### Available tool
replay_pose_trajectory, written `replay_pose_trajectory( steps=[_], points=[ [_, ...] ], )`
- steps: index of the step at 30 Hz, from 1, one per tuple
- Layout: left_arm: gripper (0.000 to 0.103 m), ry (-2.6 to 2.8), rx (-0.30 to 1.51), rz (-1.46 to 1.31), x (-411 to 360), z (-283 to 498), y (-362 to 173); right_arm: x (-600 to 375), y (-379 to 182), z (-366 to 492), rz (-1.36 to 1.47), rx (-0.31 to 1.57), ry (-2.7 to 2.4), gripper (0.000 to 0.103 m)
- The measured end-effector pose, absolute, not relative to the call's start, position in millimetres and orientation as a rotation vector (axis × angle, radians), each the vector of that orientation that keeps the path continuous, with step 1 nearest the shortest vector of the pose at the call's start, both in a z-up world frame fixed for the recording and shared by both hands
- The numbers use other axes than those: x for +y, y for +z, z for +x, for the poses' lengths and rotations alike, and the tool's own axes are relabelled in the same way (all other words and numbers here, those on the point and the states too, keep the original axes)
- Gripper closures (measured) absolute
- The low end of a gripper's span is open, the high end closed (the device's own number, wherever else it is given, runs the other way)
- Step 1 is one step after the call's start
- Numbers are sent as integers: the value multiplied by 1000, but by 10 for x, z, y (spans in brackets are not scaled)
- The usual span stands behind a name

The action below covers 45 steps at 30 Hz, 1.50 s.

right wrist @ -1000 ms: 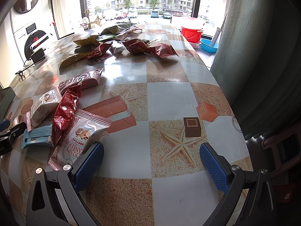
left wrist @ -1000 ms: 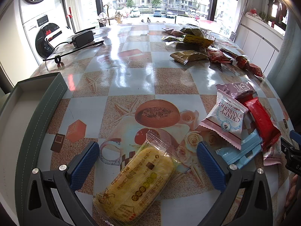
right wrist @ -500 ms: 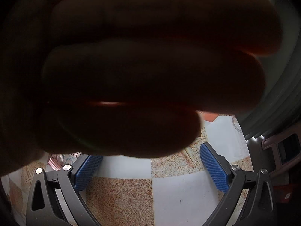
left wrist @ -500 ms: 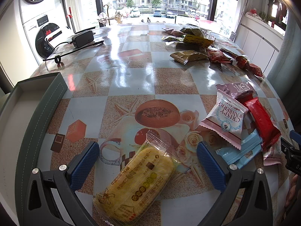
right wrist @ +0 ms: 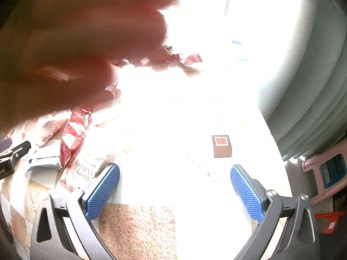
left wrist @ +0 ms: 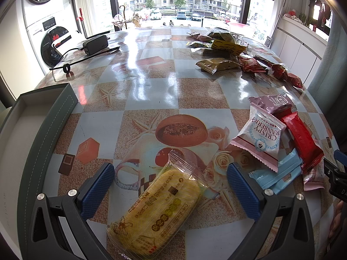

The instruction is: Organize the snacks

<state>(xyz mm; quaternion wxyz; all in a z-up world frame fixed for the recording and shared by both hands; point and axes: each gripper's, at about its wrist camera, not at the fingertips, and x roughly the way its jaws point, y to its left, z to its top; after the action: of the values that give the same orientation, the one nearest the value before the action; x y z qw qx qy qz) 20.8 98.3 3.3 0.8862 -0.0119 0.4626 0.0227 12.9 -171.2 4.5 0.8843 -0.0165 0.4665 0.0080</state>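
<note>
L gripper fingers wide apart astride yellow snack pack; R gripper likewise, empty.

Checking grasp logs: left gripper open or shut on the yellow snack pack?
Open. The left gripper has its blue fingers spread wide either side of the yellow snack pack, which lies flat on the table, ungripped.

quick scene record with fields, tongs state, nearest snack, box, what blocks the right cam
left tongs: open, yellow snack pack lying on the table between the two pads, not gripped
right tongs: open, nothing between the pads
near snack pile: crispy cranberry pack on top of a red pack and a light blue pack
far snack pile: green, yellow and red packs
box: dark green, open, left edge of table
right camera: blurred hand covers upper left, rest overexposed
</note>
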Motion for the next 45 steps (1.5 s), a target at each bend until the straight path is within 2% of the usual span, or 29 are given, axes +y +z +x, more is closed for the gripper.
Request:
replay_pose_trajectory(
  steps=[26,31,45],
  points=[
    [0,48,964,-23,978,194,29,-1732,76,127,-36,970,16,1],
    [0,-130,1064,73,960,119,51,-1736,82,126,-36,970,16,1],
    [1,-195,1023,105,1096,-1,27,-1734,74,126,-35,969,16,1]
  ],
)
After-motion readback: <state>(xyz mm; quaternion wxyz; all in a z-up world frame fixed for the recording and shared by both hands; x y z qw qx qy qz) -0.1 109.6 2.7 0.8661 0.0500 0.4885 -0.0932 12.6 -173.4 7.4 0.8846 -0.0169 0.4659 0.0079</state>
